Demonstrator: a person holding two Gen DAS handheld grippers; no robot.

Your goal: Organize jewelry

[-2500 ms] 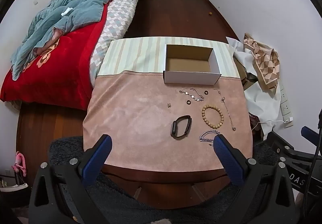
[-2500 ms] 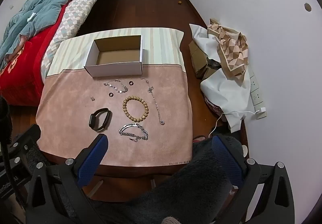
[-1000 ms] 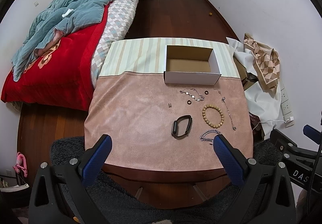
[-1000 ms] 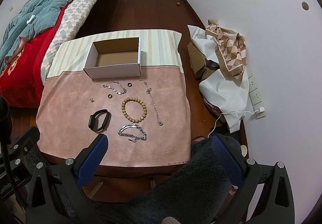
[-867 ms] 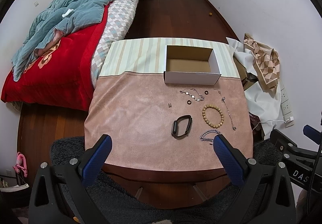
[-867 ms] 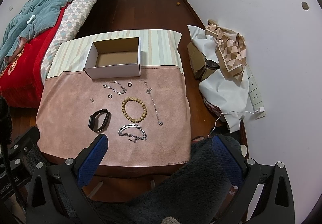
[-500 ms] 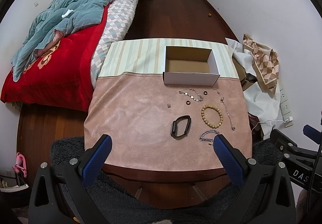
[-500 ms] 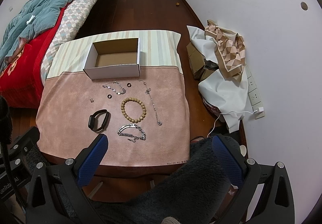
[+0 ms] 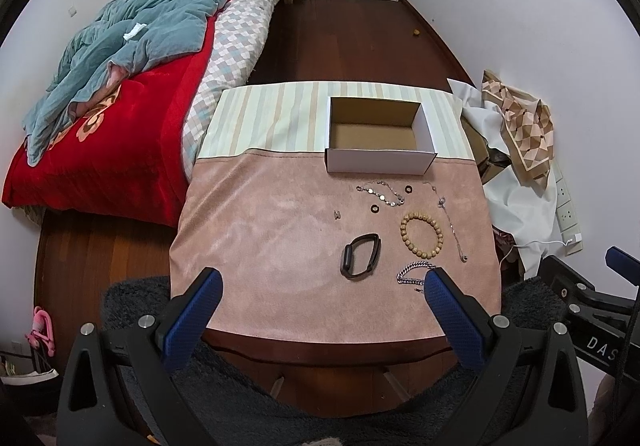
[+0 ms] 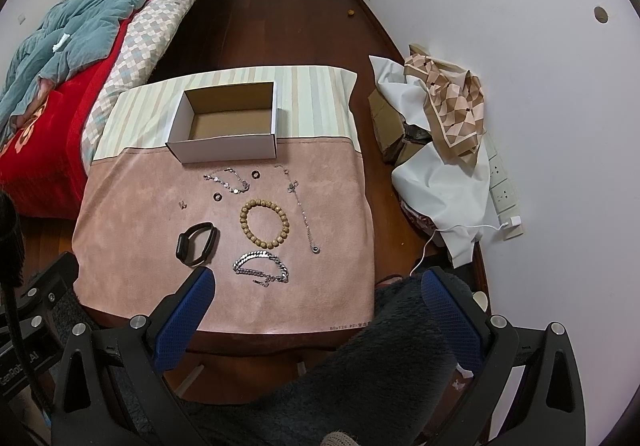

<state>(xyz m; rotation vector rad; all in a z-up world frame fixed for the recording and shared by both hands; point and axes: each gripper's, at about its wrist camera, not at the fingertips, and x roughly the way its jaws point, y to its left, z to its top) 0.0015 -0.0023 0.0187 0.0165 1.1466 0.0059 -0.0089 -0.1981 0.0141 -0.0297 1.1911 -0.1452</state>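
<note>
Jewelry is all on the pink half of the table cover, right of centre. A bead bracelet sits mid-cluster, with a black band to its left. A silver chain bracelet lies nearest you, and a thin chain runs along the right side. Near the box you have a disc chain, two dark rings and a small clip. None of the pieces touch each other.

The open box stands upright and empty on the seam with the striped half, just beyond the jewelry.

Your left gripper and right gripper both hang above the near table edge, level. Jaws on both are wide apart and hold nothing. The left's right fingertip overlaps the silver bracelet in view, but contact can't be judged.

Readable text: "DAS" on the right gripper body in the left view; the small print on the cover's near hem is too small to read.

The pink area to the left is bare. The bed is close on the left and the wall close on the right.
</note>
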